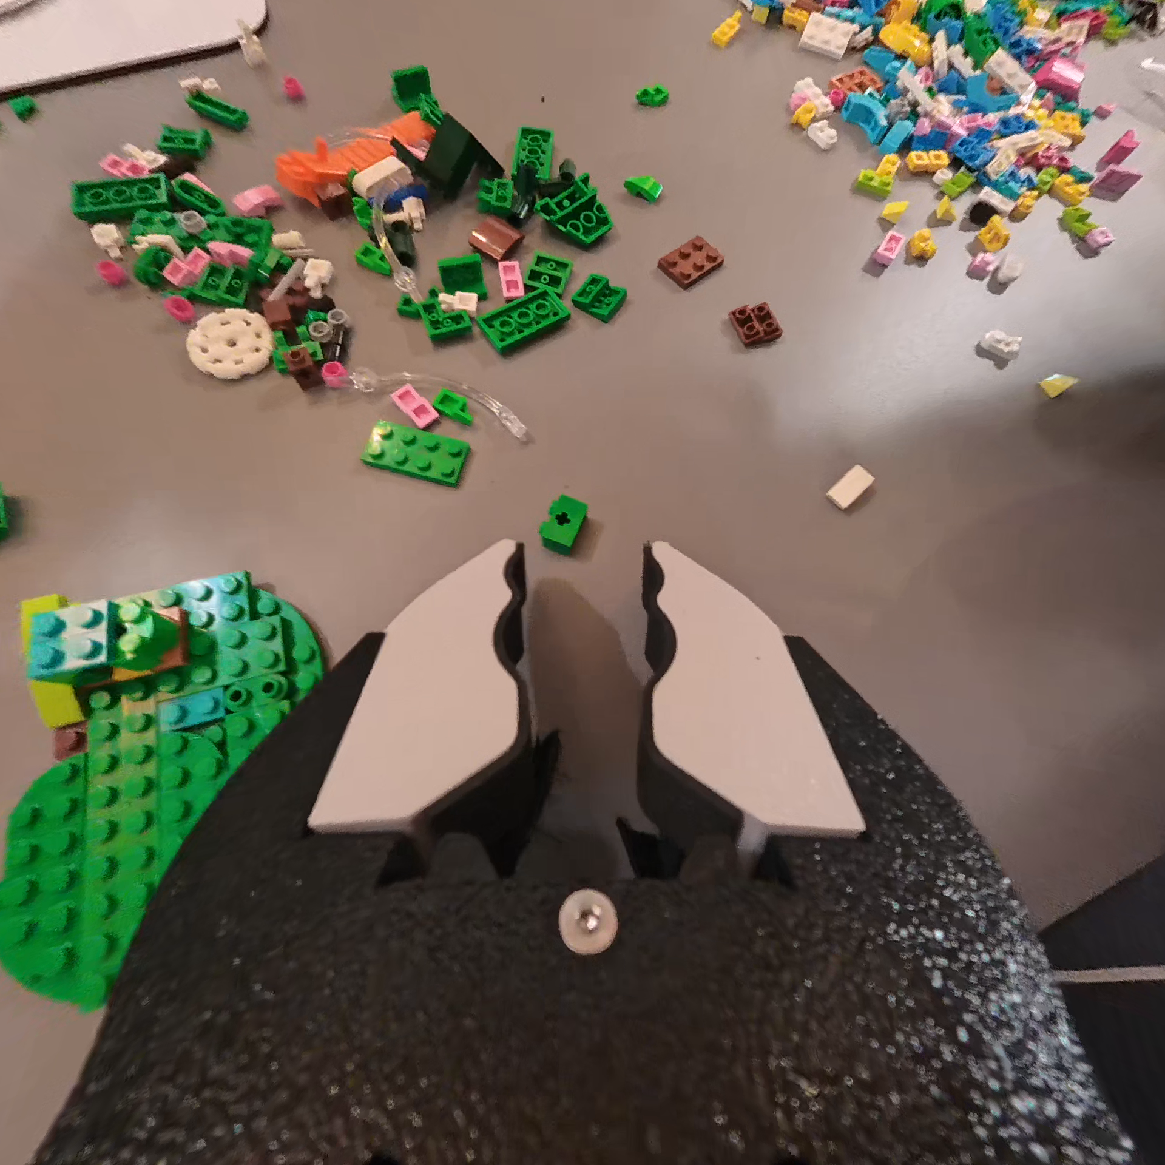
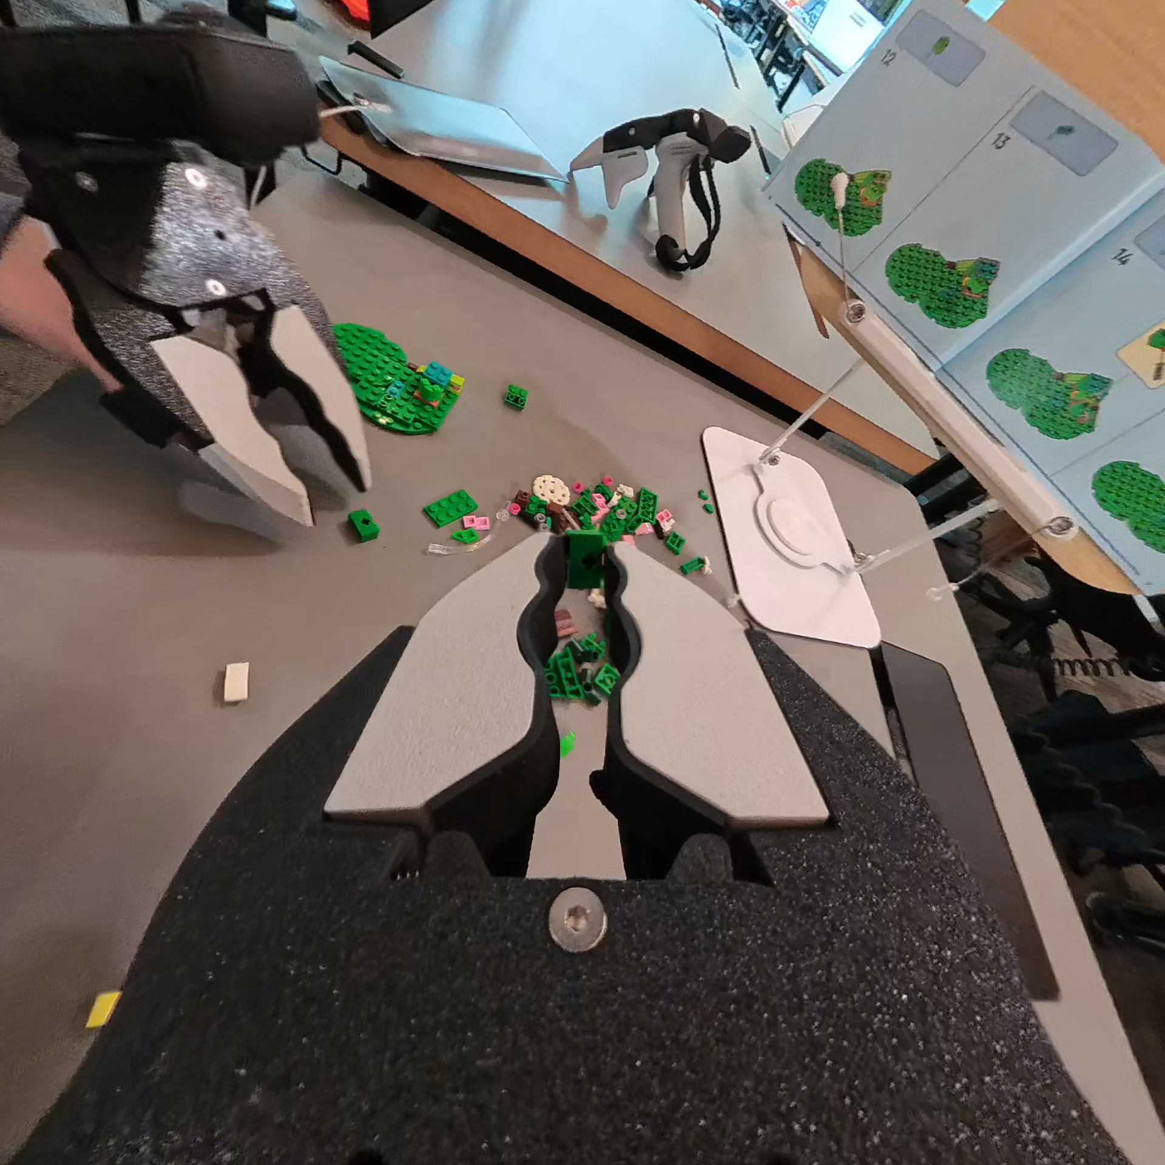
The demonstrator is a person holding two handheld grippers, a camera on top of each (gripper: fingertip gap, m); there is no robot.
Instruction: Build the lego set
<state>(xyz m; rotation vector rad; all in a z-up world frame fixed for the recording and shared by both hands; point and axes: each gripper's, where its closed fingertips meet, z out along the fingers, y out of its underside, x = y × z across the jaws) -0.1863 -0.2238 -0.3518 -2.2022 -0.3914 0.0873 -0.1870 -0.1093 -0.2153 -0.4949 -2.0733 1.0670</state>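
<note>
Grey table (image 1: pixel 693 441), right gripper (image 2: pixel 577 555) – brick (image 2: pixel 585 561) half-hidden

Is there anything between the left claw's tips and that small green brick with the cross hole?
No. In the left wrist view only bare grey table separates the open left claw from the small green brick, just ahead.

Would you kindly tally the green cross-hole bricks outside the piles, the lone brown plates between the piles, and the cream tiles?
Green cross-hole bricks: 2, one on the table, one in the right hand-held gripper
Brown plates: 2
Cream tiles: 1
Total: 5
</note>
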